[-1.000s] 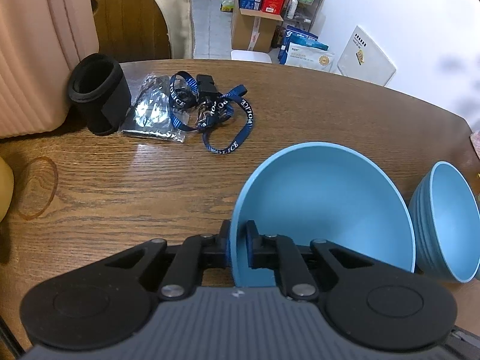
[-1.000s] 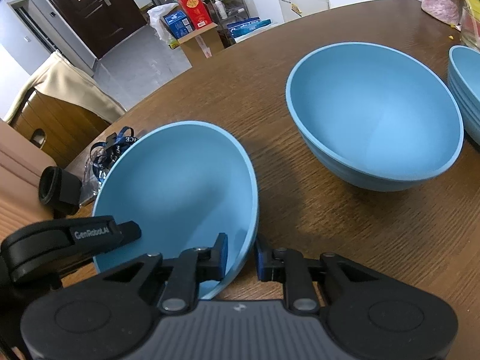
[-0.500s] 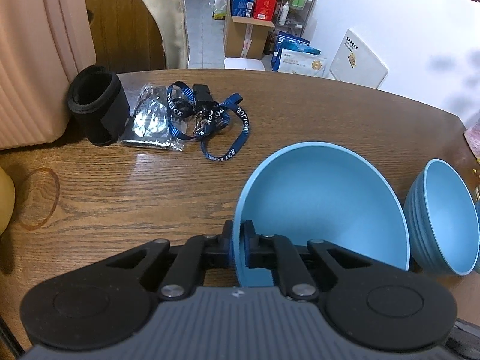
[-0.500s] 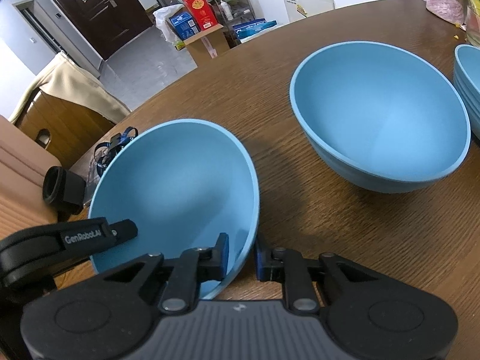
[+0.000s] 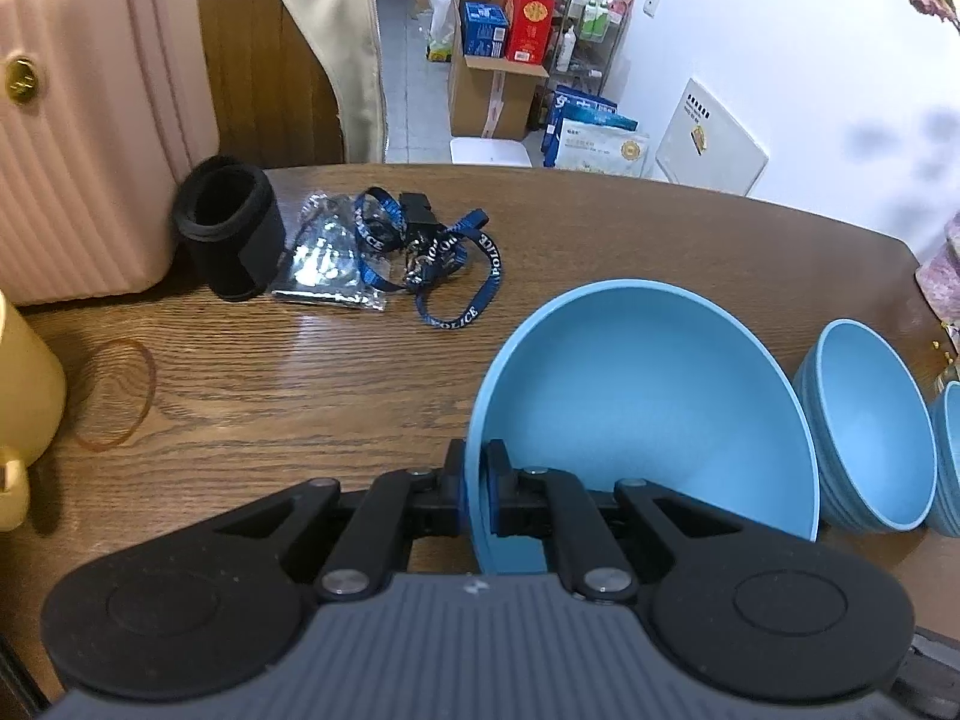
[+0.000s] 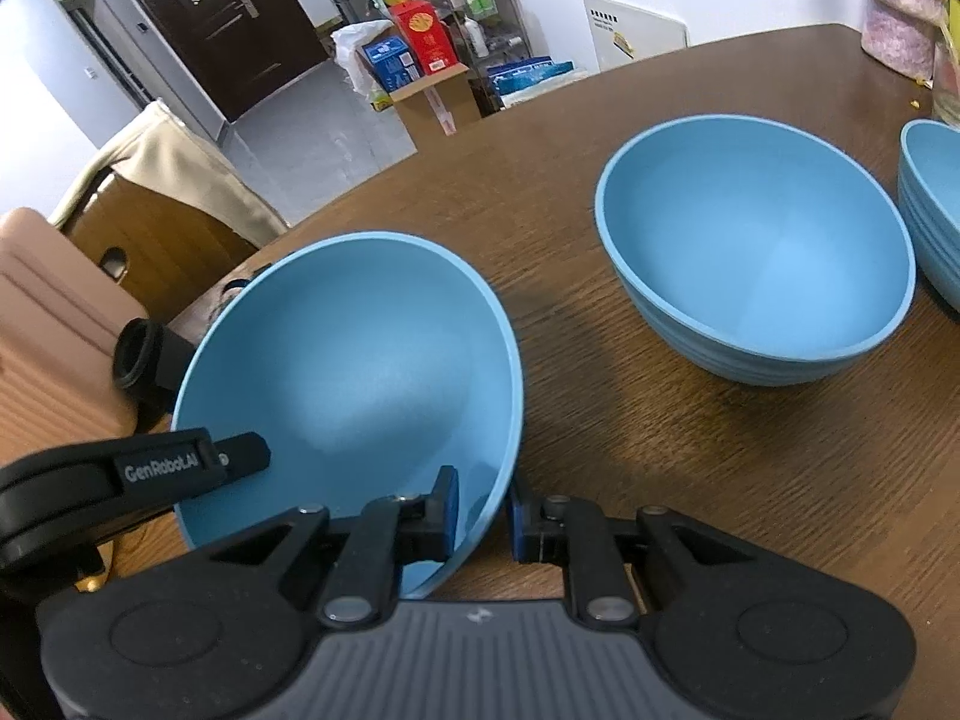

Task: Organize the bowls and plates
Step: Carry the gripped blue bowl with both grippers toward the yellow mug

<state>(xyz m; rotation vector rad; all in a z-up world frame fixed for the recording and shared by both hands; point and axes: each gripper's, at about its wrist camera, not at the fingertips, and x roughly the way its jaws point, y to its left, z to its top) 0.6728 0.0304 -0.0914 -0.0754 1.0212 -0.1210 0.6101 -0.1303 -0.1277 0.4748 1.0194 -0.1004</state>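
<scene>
My left gripper [image 5: 475,483] is shut on the near rim of a large blue bowl [image 5: 648,402] and holds it tilted above the wooden table [image 5: 360,372]. My right gripper [image 6: 483,516] straddles the right rim of the same bowl [image 6: 354,372]; its jaws stand a little apart around the rim. The left gripper's body [image 6: 132,471] shows at the left of the right wrist view. A stack of blue bowls [image 6: 756,246] stands on the table to the right, also seen in the left wrist view [image 5: 870,420]. Another blue bowl stack [image 6: 930,204] sits at the far right edge.
A black cylinder [image 5: 231,228], a plastic bag [image 5: 330,264] and a blue lanyard [image 5: 444,264] lie at the back left. A rubber band [image 5: 117,393] and a yellow object [image 5: 24,384] are at the left. A pink suitcase [image 5: 78,108] stands behind.
The held bowl has risen and shifted slightly toward the bowl stack. The right gripper's jaws have opened a little around the rim.
</scene>
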